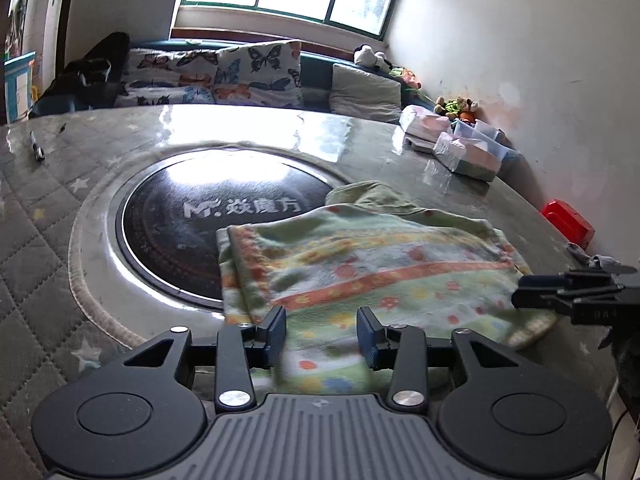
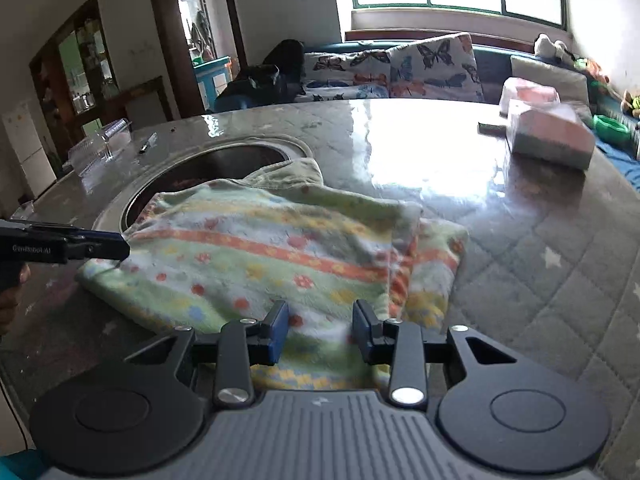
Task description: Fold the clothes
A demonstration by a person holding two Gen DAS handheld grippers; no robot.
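Note:
A fleecy green garment with orange stripes and coloured dots [image 1: 372, 276] lies folded on the round table, partly over the dark centre disc; it also shows in the right wrist view [image 2: 272, 252]. My left gripper [image 1: 322, 334] is open, its jaws apart just above the garment's near edge. My right gripper [image 2: 320, 330] is open over the same near edge, further right. The right gripper shows side-on at the garment's right end in the left wrist view [image 1: 520, 294]. The left gripper shows side-on at the garment's left end in the right wrist view [image 2: 120, 246].
The table has a grey quilted cover [image 1: 36, 232] and a black centre disc [image 1: 224, 216]. Wrapped tissue packs [image 1: 468, 152] and a red box [image 1: 568, 222] stand at the right by the wall. A pen [image 1: 37, 148] lies far left. A sofa with butterfly cushions [image 1: 256, 74] is behind.

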